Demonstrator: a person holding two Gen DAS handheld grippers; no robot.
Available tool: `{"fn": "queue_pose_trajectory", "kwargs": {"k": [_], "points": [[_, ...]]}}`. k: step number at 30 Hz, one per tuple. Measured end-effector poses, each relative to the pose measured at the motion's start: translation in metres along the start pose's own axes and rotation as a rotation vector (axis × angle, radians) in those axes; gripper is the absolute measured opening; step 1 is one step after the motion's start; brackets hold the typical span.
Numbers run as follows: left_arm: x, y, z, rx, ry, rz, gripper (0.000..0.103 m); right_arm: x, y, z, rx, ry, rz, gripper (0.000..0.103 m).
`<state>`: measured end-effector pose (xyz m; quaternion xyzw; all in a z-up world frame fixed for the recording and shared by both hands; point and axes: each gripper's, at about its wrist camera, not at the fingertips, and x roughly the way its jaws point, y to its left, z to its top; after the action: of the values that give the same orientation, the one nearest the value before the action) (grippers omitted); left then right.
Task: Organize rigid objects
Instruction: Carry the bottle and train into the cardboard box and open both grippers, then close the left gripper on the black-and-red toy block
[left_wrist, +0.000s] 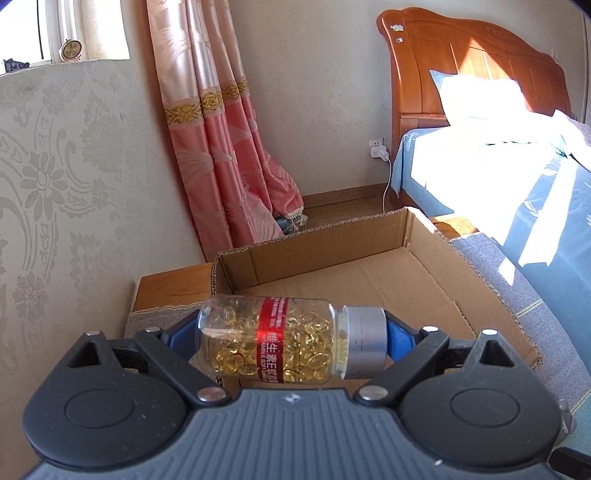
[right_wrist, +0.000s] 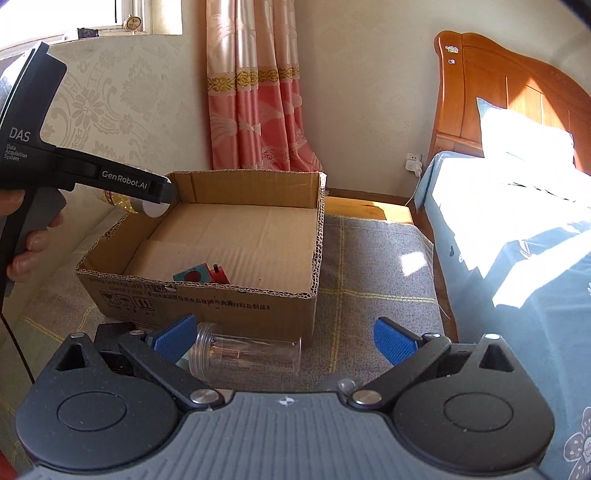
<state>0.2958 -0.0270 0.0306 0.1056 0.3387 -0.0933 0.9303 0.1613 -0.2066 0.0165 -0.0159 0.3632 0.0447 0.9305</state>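
My left gripper (left_wrist: 291, 336) is shut on a clear bottle of yellow capsules (left_wrist: 280, 339) with a red label and a silver cap. It holds the bottle on its side, end to end, above the near left corner of an open cardboard box (left_wrist: 369, 273). In the right wrist view the left gripper (right_wrist: 162, 194) hangs over the box's far left corner (right_wrist: 243, 229). My right gripper (right_wrist: 284, 336) is open and empty, low over a clear plastic jar (right_wrist: 247, 354) lying on its side in front of the box. A teal and red object (right_wrist: 201, 276) lies inside the box.
The box stands on a grey rug (right_wrist: 373, 266) over a wooden platform. A bed with blue bedding (right_wrist: 517, 251) runs along the right. A pink curtain (right_wrist: 255, 92) and a patterned panel (left_wrist: 66, 184) stand behind and to the left.
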Motion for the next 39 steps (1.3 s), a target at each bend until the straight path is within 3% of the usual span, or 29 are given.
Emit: {"fn": "queue_pose_trajectory", "kwargs": {"k": [5, 9, 12, 28, 39], "points": [[0.023, 0.005, 0.021, -0.030, 0.006, 0.011, 0.096, -0.006, -0.006, -0.002, 0.018, -0.005, -0.009, 0.103], [0.017, 0.010, 0.029, -0.064, -0.053, 0.058, 0.102, -0.008, -0.010, 0.001, 0.029, -0.011, -0.011, 0.103], [0.006, 0.008, 0.024, -0.051, -0.064, 0.051, 0.102, -0.010, -0.011, 0.000, 0.028, -0.012, -0.011, 0.103], [-0.073, -0.004, -0.054, -0.064, -0.070, 0.019, 0.102, -0.031, 0.001, -0.019, 0.024, -0.021, 0.014, 0.103], [-0.099, -0.027, -0.107, -0.100, -0.008, -0.053, 0.102, -0.046, 0.004, -0.047, 0.028, -0.001, -0.002, 0.103]]}}
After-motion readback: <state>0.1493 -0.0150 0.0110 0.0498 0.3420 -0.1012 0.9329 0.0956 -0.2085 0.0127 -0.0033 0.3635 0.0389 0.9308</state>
